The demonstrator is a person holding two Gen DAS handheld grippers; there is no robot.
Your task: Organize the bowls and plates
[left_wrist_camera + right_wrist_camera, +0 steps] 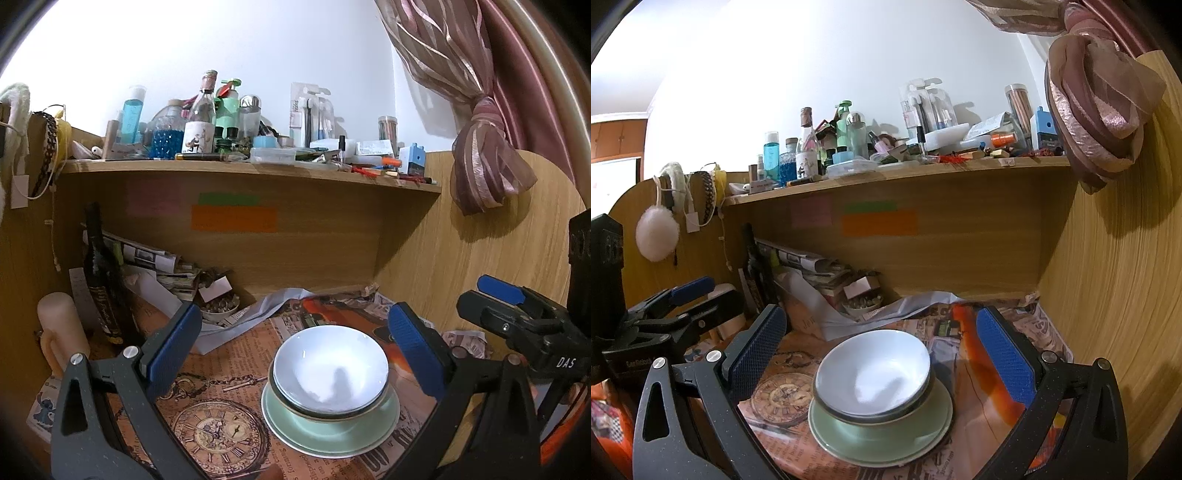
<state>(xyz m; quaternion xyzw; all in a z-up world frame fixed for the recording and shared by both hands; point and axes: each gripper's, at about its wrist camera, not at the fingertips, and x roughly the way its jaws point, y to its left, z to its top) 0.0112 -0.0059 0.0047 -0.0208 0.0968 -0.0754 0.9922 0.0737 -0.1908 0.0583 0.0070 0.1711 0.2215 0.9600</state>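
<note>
A stack of white bowls [330,367] [873,373] sits on pale green plates [332,432] [879,439] on the newspaper-covered desk. My left gripper [291,350] is open and empty, its blue pads on either side of the stack and above it. My right gripper [882,350] is open and empty too, framing the same stack from the right. The right gripper also shows at the right edge of the left wrist view [517,306]; the left gripper shows at the left of the right wrist view [679,299].
A wooden shelf [251,173] crowded with bottles and boxes hangs above the desk. A dark bottle [99,273], a cream candle [61,328], stacked papers and a small bowl of bits [218,306] stand at the back left. A wooden side panel [1115,295] closes the right.
</note>
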